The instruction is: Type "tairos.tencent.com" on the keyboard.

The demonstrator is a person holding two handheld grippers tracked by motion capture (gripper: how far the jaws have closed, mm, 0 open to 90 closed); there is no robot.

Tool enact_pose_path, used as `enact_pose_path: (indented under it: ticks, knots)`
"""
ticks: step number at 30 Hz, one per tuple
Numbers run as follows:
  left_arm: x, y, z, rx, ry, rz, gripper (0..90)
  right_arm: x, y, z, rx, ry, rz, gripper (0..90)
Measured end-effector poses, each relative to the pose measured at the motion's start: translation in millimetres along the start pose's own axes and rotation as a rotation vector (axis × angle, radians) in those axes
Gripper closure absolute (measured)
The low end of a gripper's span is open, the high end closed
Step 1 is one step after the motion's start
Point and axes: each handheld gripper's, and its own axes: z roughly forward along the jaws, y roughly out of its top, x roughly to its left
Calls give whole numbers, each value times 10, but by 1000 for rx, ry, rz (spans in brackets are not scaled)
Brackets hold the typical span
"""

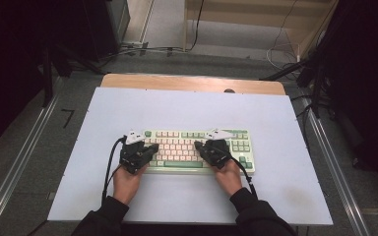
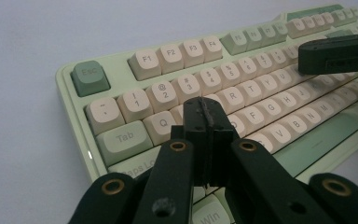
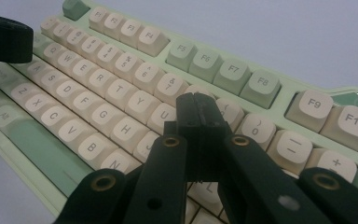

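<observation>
A pale green keyboard (image 1: 183, 164) with cream and green keys lies in the middle of the white tabletop. My left gripper (image 1: 153, 147) is shut and empty, its tip low over the keys between Q and R (image 2: 208, 109). My right gripper (image 1: 197, 144) is also shut with nothing in it, its tip (image 3: 196, 105) low over the keys just right of U. Whether either tip touches a key I cannot tell. The left gripper view catches the right gripper (image 2: 335, 53) at upper right. In the right gripper view the left gripper (image 3: 4, 44) is at upper left.
The white board (image 1: 187, 108) covers a wooden table whose far edge (image 1: 192, 81) shows beyond it. Metal rails (image 1: 19, 162) run along both sides on the floor. Cables (image 1: 142, 49) lie on the floor behind the table. A hand holds each gripper from the near edge.
</observation>
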Motion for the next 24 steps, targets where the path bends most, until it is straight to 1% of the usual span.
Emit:
enact_pose_path:
  ticks: [6, 8, 9, 10, 11, 13, 19, 24]
  knots:
    - [2, -1, 2, 3, 0, 0, 900, 12, -3, 12, 9, -4, 3, 874]
    - [0, -3, 5, 1, 1, 1, 900, 17, -2, 17, 13, -8, -3, 874]
    - [-1, -4, 7, 3, 0, 2, 900, 22, 2, 25, 24, -14, 0, 874]
    - [-2, -5, 9, 3, 0, 2, 900, 20, 6, 37, 39, -10, 2, 874]
    - [-4, -6, 12, 3, 0, 1, 900, 24, 17, 40, 46, -6, 9, 874]
    - [-11, -7, 15, 3, -3, -2, 900, 37, 33, 38, 55, -6, 4, 874]
    - [-9, 0, 25, 0, -7, -7, 900, 44, 59, -27, 21, -1, 12, 874]
    - [-34, 20, 34, -7, -13, -3, 900, 28, 68, -60, 13, 2, 20, 874]
